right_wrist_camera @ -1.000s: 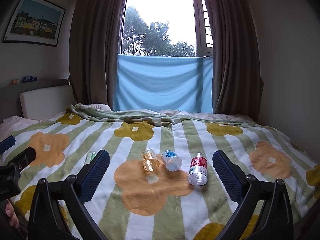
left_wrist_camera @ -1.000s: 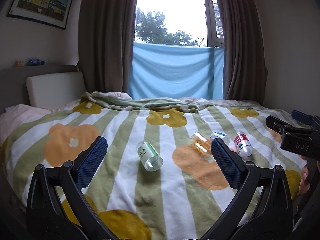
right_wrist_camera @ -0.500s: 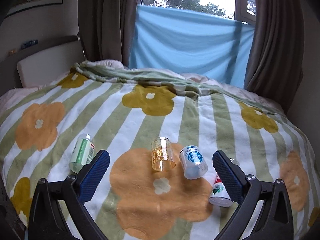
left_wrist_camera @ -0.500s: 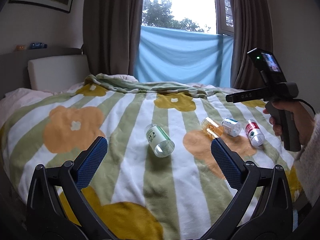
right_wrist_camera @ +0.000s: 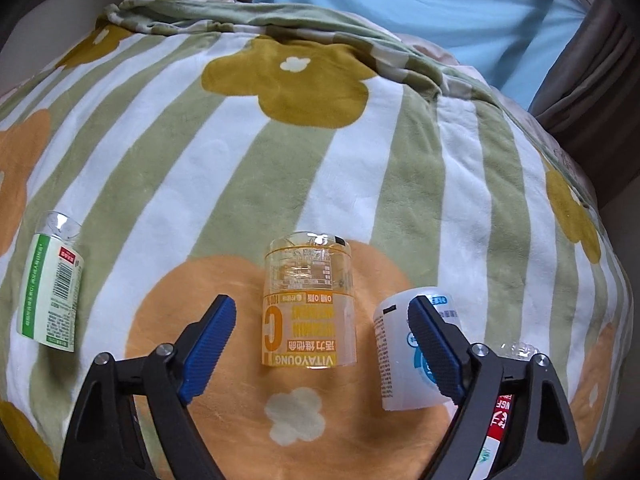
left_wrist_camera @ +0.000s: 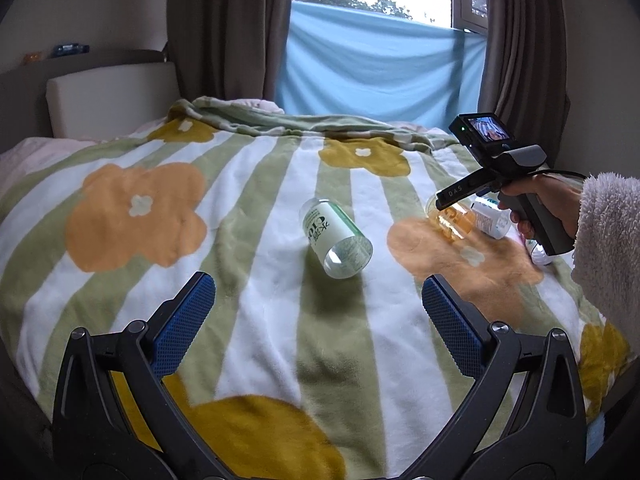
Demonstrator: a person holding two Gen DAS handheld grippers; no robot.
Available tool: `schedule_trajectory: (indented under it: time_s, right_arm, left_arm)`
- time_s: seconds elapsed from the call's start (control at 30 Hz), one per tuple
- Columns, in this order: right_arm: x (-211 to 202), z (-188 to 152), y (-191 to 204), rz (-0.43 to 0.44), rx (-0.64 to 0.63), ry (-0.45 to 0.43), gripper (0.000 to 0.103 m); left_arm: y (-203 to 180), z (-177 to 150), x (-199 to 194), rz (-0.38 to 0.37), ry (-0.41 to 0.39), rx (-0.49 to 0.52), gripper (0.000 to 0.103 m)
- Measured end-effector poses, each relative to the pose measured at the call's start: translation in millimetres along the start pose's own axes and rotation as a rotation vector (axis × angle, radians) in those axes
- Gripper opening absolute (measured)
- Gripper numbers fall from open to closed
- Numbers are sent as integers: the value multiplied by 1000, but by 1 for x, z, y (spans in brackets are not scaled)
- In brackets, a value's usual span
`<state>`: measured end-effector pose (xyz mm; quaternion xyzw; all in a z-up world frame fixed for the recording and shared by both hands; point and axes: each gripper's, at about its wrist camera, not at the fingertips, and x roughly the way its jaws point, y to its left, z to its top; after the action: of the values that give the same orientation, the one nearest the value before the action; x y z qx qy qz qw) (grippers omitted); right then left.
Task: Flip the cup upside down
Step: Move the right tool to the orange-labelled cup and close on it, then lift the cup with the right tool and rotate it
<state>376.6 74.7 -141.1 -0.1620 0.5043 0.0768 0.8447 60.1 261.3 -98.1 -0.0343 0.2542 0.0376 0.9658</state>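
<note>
Bed (right_wrist_camera: 420, 168) w/ soft striped blanket carried four cups on their sides, so the grasp step looked best done by bringing the right claw (right_wrist_camera: 322, 322) down square over the orange-label cup (right_wrist_camera: 308, 312), pads on its side walls, closing gently as thin plastic would likely buckle or roll. That cup lay on the orange flower patch, centred just ahead of the released right claw, not touching; left claw (left_wrist_camera: 318, 300) was also released, near the green-label cup (left_wrist_camera: 336, 238).
</note>
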Motion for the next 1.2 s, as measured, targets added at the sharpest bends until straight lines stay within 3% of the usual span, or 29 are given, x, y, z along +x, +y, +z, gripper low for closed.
schedule_trajectory:
  time_s: [0.3,0.47,0.57,0.87,1.07,1.2]
  right_arm:
    - [33,6,16,-40,-47,53,72]
    - [40,3,18,-86,-60,65,55]
    - [36,3,13,-68,-34,51,55]
    - [-39,-19,23,18,-74,-67,55]
    - [-102,-75,36,132,-96,-134,55]
    - [-119,-118,52,183,-117,-138,55]
  left_arm:
    - [3,-8,19,9,60,4,103]
    - [1,-8,19,3,60,12,103]
    - [-1,-7,16,0,54,15,103]
    - [-4,0,6,0,35,27,103]
    - [-10,2,-9,-13,27,37,103]
    - [-14,4,-18,-25,28,42,103]
